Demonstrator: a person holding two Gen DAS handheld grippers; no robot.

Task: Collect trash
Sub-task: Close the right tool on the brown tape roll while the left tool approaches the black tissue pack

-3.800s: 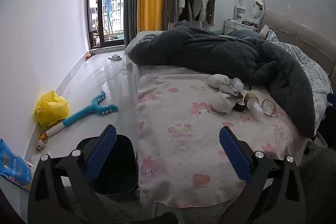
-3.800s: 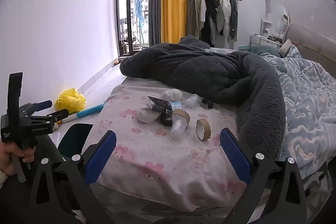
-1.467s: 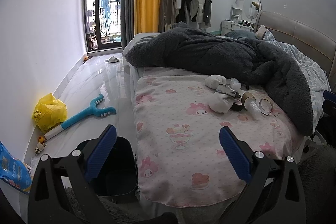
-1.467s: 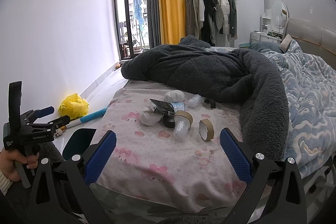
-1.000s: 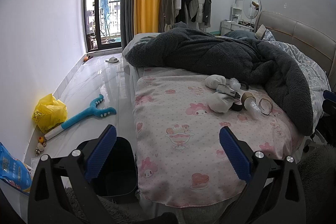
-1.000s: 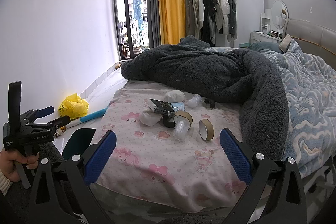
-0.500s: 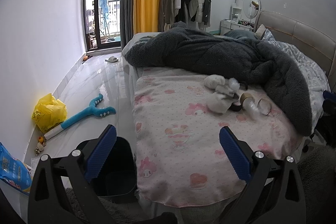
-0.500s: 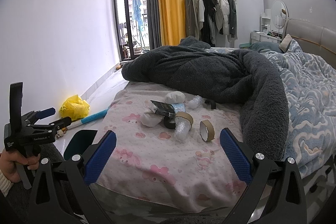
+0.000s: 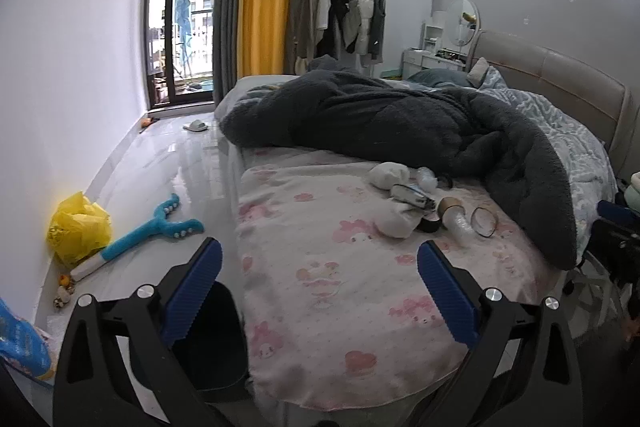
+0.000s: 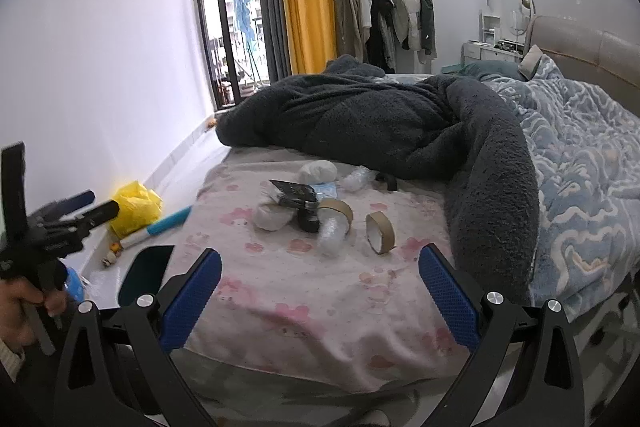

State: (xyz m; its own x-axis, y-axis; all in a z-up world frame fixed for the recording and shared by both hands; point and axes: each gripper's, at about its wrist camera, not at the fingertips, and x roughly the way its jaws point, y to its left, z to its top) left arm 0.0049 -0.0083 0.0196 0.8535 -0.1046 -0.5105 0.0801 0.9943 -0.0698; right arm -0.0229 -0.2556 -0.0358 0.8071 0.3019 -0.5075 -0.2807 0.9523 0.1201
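A cluster of trash lies on the pink bed sheet (image 10: 312, 291): a brown tape ring (image 10: 380, 232), a second tape ring with crumpled clear plastic (image 10: 334, 227), a black packet (image 10: 294, 193), white wads (image 10: 318, 171) and a black roll (image 10: 308, 221). The cluster also shows in the left wrist view (image 9: 424, 205). A dark bin (image 9: 212, 343) stands on the floor by the bed's left corner, and it also shows in the right wrist view (image 10: 146, 273). My left gripper (image 9: 318, 291) is open and empty, short of the bed. My right gripper (image 10: 320, 297) is open and empty, short of the trash.
A dark fleece blanket (image 10: 380, 123) is heaped behind the trash, and a blue patterned quilt (image 10: 580, 155) lies to the right. On the floor lie a yellow bag (image 9: 78, 227), a blue toy (image 9: 152, 227) and a blue packet (image 9: 20, 343). The left hand-held gripper (image 10: 48, 231) shows in the right wrist view.
Both grippers have moved slightly nearer the bed; the trash looks a little closer in the right wrist view. Both stay open and empty.
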